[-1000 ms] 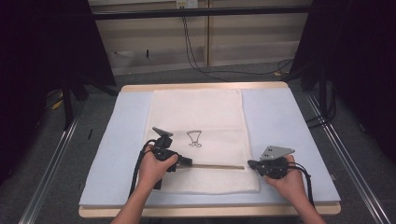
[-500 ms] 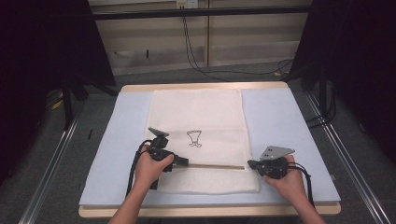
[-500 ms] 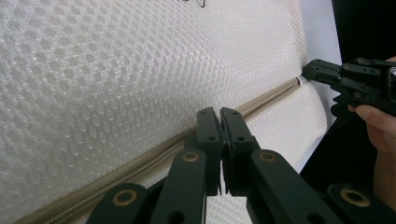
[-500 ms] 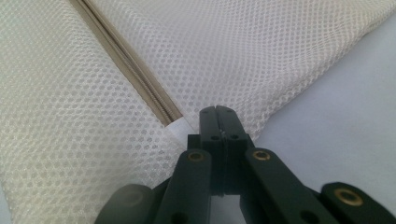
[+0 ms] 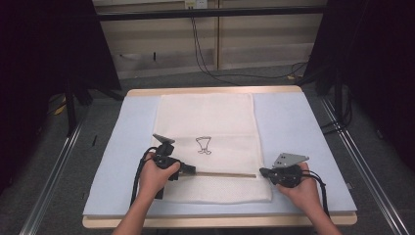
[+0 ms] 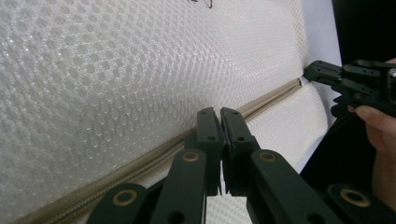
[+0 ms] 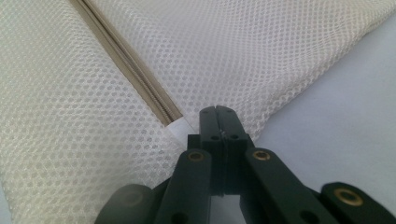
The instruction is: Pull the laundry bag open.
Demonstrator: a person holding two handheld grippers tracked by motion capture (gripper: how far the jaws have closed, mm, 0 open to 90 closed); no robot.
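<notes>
**Q:** What is seen to have changed over the last second?

**A:** Very little. On the blue mat (image 5: 293, 127) the mesh bag (image 5: 205, 117) is laid flat as before, its zipper (image 5: 225, 174) running across its near part. The left gripper (image 5: 192, 171) has been shifted slightly toward the bag's left edge. The right gripper (image 5: 263, 172) has been kept at the zipper's right end. Both pairs of jaws have been kept pressed together throughout.

**Q:** What is implied for the work?

**A:** A pull along the zipper is judged to be barely begun, with the right end being steadied. No opened gap can be made out yet.

**Q:** What is supplied by each view?

**A:** In the high view, the whole bag, its printed emblem (image 5: 203, 145) and both hands are shown. The jaw tips are too small to be read there.

In the left gripper view, closed jaws (image 6: 219, 114) are shown lying over the zipper (image 6: 140, 161), with the right gripper (image 6: 322, 71) at its far end. Whether a slider is pinched cannot be told.

In the right gripper view, shut jaws (image 7: 218, 112) are shown at the bag's edge, just beside a white tab (image 7: 180, 127) that ends the zipper (image 7: 126, 60).
</notes>
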